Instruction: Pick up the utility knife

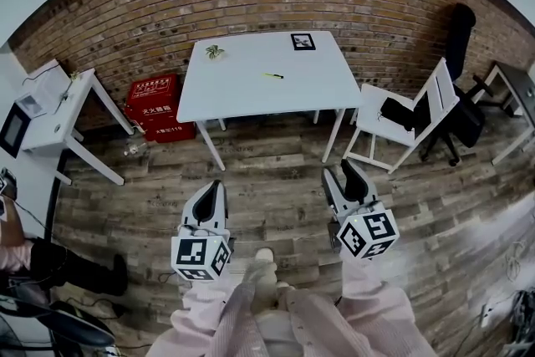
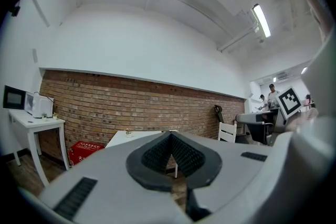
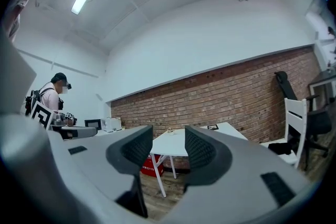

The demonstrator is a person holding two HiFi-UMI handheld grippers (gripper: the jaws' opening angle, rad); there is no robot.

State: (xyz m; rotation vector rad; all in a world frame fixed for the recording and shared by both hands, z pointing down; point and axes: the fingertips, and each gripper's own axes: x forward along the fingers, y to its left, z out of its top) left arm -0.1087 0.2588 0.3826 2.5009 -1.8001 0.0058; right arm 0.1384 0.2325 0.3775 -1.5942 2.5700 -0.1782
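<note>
Two grippers, both near you over the plank floor (image 1: 276, 180), both well apart from the knife (image 1: 273, 76). The knife lies on the white table (image 1: 251, 92) at the far side of the room, roughly mid-top and a touch right of centre. It shows as a thin yellow-green sliver. Its long axis runs left-right along the table, with the right end tipped slightly nearer you. Which end is the blade is too small to tell. Nothing touches it.

Your left gripper (image 1: 215, 190) has its jaws together. In the left gripper view the ribbed pads (image 2: 156, 153) meet at the tips with nothing between them, and it faces the table. Your right gripper (image 1: 345, 171) has its jaws wide apart and the gap empty. In the right gripper view only the table top and legs show through that gap. The knife can't be made out in either gripper view.

Also on the table:
- A black-and-white tile (image 1: 303, 41) sits toward the far right.
- A small plant (image 1: 214, 52) sits toward the far left.
- The knife lies between the two and nearer you than both.

Around the table:
- A red box (image 1: 155, 106) stands on the floor left of the table, by the brick wall (image 1: 376, 4).
- A white chair (image 1: 405, 117) stands just right of the table, with a black office chair (image 1: 460, 96) further right.
- A white side table (image 1: 63, 100) stands at the far left.
- Your pink striped sleeves (image 1: 242, 322) fill the near edge.
</note>
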